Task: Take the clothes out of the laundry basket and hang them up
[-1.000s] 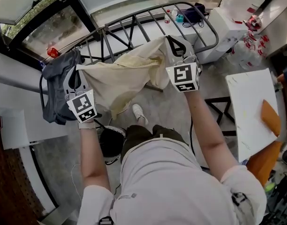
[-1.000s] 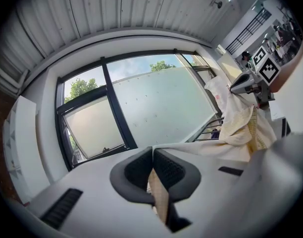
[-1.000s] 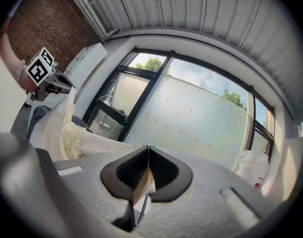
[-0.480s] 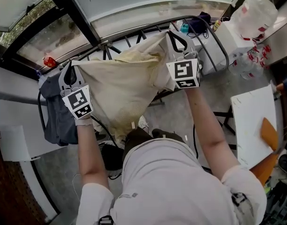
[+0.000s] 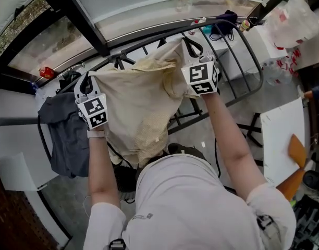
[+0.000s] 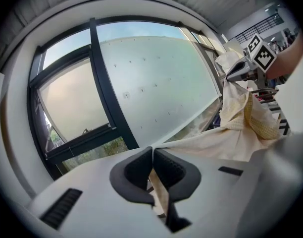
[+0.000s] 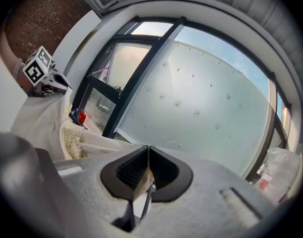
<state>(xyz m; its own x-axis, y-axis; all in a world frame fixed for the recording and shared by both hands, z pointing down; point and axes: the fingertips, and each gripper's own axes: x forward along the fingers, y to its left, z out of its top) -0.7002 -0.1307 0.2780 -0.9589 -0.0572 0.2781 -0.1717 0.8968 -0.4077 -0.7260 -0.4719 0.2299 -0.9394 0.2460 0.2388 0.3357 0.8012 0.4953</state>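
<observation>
Cream garment [image 5: 141,103] is up in the air, stretched btw both hands above the black drying rack [image 5: 237,61]. Its lower part sags down toward the person's body. A grey garment [image 5: 63,134] already hangs at the rack's left end. No laundry basket in any view.

Left hand-held gripper [image 5: 85,81] is clamped on one top corner of the cream cloth. In its own view [image 6: 152,155] the jaws meet w/ a thin fold pinched btw them and a tail of cloth hanging below. Right hand-held gripper [image 5: 189,43] has the same kind of hold on the opposite top edge. Its view [image 7: 148,152] shows jaws together on a narrow cream strip.

Handling, as a judgement:
- Light, thin, fully limp, so no weight problem for either grip. It bunches and folds near the right hand, so it prob. won't hold any shape alone.
- Looks like matte woven fabric, not slick, so a thin pinch should hold. Each bite is small, tho, and a snag on a rack bar could pull it free.
- Not fragile; the main risk is catching or dragging on the bars.
- Best hold is where it is now: the two top corners kept well apart so the top edge stays taut. If regripping, take a doubled hem or seam, not a single layer.
</observation>
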